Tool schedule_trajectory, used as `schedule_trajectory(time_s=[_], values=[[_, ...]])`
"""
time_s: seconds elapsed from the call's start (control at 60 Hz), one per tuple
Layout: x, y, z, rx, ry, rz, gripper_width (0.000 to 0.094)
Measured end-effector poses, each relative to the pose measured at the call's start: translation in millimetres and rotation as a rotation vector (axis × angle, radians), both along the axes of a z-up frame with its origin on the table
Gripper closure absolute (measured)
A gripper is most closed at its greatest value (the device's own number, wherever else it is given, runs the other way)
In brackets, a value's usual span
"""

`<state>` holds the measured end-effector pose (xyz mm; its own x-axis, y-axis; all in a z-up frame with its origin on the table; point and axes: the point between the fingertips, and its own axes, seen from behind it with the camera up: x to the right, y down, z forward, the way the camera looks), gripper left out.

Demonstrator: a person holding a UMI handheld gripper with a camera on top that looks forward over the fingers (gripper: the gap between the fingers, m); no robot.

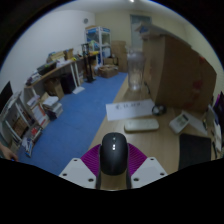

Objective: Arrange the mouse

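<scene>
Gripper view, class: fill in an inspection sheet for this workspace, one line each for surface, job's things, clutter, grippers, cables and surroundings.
Surface: light wooden desk, running ahead of the fingers.
Job's things: black mouse between the two fingers, above the desk; white keyboard just beyond it.
Clutter: small white item beside the keyboard; tall clear container further back.
Grippers: gripper shut on the mouse, purple pads against its sides.
Cables: nothing seen.
Surroundings: large cardboard box on the desk, blue carpet floor, cluttered shelves and a far desk.
</scene>
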<state>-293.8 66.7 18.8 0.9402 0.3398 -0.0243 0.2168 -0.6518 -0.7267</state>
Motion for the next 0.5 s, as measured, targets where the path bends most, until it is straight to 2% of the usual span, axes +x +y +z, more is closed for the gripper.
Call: schedule_trajectory(time_s=[0.067,0.15,0.267,0.317,0.4,0.5], values=[[15.3,3.1,46.5,0.075,0.040,0.033,0.0598],[61.1,16.0,108.5,0.182,0.083,0.038,0.0600],[167.5,38.5,154.8,0.282,0.041,-0.027,0.0602],[218.1,47.2,148.7,0.277,0.017,-0.079,0.0599],[288.1,52.1,115.9,0.207,0.023,-0.192,0.0600],[338.9,47.4,59.7,0.127,-0.019,-0.246,0.0600]])
